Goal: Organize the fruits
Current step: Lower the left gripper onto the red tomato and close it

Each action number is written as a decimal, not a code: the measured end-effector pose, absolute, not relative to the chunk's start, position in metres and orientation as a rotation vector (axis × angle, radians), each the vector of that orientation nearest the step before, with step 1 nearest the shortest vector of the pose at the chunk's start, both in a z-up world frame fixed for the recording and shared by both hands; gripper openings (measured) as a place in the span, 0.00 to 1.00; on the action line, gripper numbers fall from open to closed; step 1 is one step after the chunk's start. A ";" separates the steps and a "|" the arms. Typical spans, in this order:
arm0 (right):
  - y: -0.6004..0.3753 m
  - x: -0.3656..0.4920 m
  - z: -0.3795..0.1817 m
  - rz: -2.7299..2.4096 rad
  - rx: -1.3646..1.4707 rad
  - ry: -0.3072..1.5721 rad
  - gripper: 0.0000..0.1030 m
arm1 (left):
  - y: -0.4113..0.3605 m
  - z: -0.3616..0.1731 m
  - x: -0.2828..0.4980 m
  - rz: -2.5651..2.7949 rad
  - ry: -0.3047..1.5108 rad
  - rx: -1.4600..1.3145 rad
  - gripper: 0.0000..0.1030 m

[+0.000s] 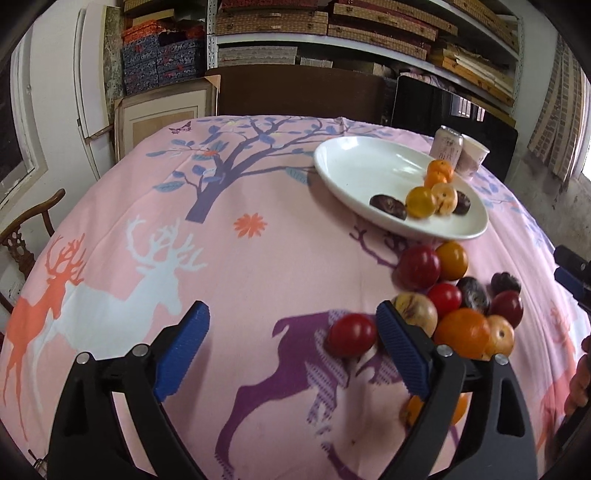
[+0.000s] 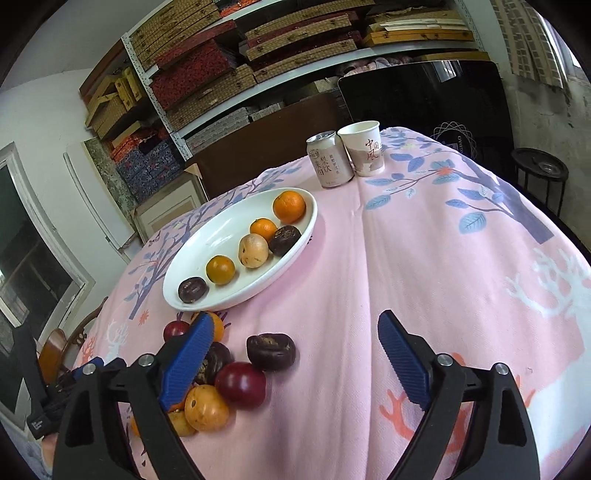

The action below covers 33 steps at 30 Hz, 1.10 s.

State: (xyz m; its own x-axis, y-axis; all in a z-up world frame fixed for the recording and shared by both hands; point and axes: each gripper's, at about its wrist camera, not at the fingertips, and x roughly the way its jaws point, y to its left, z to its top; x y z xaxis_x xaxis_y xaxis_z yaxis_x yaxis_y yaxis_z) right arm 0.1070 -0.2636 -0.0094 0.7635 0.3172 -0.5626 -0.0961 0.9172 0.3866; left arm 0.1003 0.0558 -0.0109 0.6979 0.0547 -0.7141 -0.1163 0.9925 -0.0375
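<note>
A white oval plate (image 1: 354,170) (image 2: 207,236) holds several fruits: oranges (image 2: 289,206), a tan fruit (image 2: 253,250) and dark ones (image 2: 192,289). A pile of loose fruits lies on the pink cloth in front of it: red (image 1: 420,266), orange (image 1: 461,332) and dark purple (image 1: 474,292). My left gripper (image 1: 291,325) is open above the cloth. A red fruit (image 1: 352,334) sits just inside its right finger. My right gripper (image 2: 295,338) is open and empty. A dark fruit (image 2: 270,350) and a red fruit (image 2: 240,384) lie between its fingers, near the left one.
A drink can (image 2: 330,159) and a paper cup (image 2: 364,152) stand behind the plate near the table's far edge. A wooden chair (image 1: 26,236) stands at the left. Shelves of boxes (image 1: 332,26) fill the back wall. A black stool (image 2: 541,173) is at the right.
</note>
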 end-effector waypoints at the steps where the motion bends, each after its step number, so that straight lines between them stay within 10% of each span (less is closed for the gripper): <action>1: -0.264 0.106 -0.010 0.228 0.347 0.668 0.89 | 0.058 -0.013 0.098 0.100 0.797 -0.083 0.87; 15: -0.257 0.106 -0.010 0.239 0.315 0.672 0.89 | 0.044 -0.035 0.110 0.049 0.906 -0.033 0.87; 26: -0.244 0.106 -0.014 0.243 0.244 0.687 0.89 | 0.028 -0.034 0.115 -0.029 0.897 0.008 0.36; 33: -0.239 0.107 -0.018 0.247 0.219 0.702 0.89 | 0.026 -0.032 0.112 -0.039 0.884 0.011 0.27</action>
